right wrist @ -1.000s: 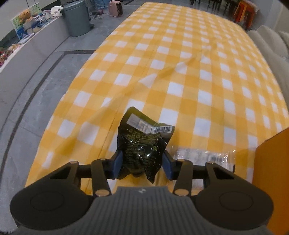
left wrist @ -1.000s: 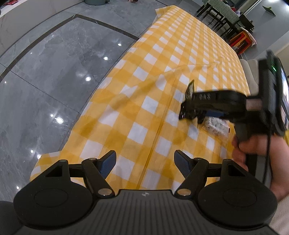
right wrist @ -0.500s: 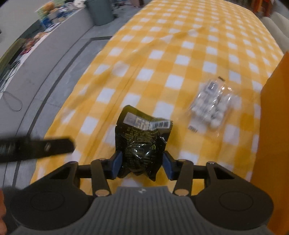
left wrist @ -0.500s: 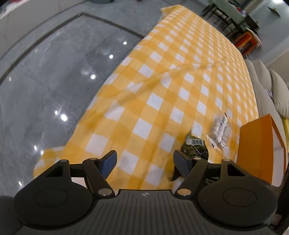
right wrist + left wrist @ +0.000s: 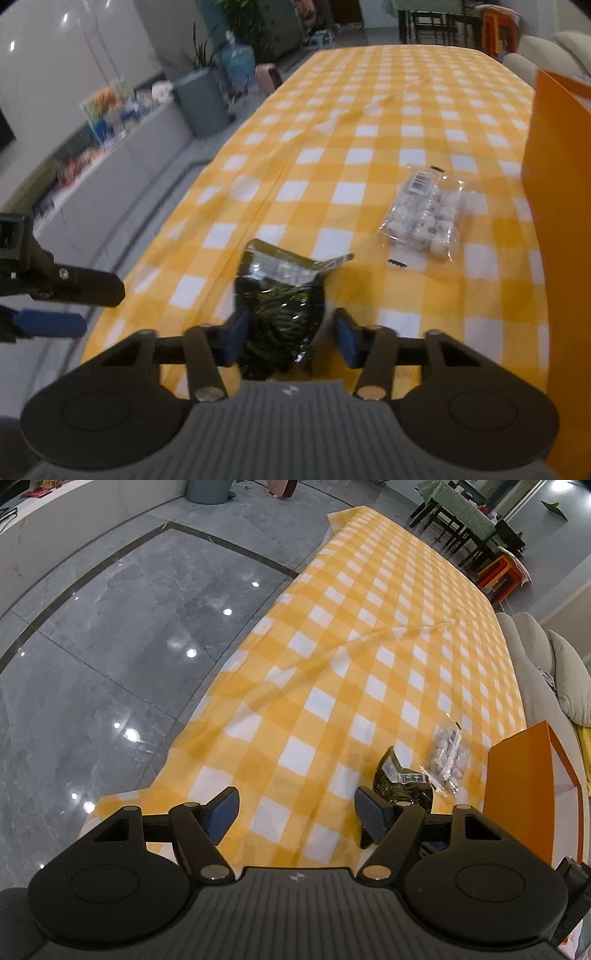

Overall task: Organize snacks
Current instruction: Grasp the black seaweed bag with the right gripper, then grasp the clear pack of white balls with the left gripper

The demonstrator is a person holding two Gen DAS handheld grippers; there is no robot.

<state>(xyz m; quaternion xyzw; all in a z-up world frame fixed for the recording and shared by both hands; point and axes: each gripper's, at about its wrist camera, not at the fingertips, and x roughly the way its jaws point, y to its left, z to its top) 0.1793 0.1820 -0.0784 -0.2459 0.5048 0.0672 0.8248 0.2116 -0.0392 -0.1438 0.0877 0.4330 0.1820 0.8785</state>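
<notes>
1. On the desk point(image 5: 373, 110), covered by a yellow-and-white checked cloth, lies a clear packet of white sweets point(image 5: 428, 214), flat and just beside an orange box point(image 5: 554, 177) at the right edge
2. Between the pads of the right tongs point(image 5: 288, 332) sits a black foil snack bag point(image 5: 280, 295), its torn silver top leaning away from the camera
3. Right jaws are closing; the left pad point(image 5: 236, 339) touches the bag, while a narrow gap shows at the right pad
4. From the left wrist view, the left tongs point(image 5: 295, 808) stand wide apart and hold nothing, with only checked cloth between the blue pads point(image 5: 221, 812)
5. That same view shows the foil bag point(image 5: 399, 782) just past the right-side pad, near the sweets packet point(image 5: 448, 753) and the orange box point(image 5: 517, 782)
6. Grey tiled floor point(image 5: 110, 627) runs along the desk's left side
</notes>
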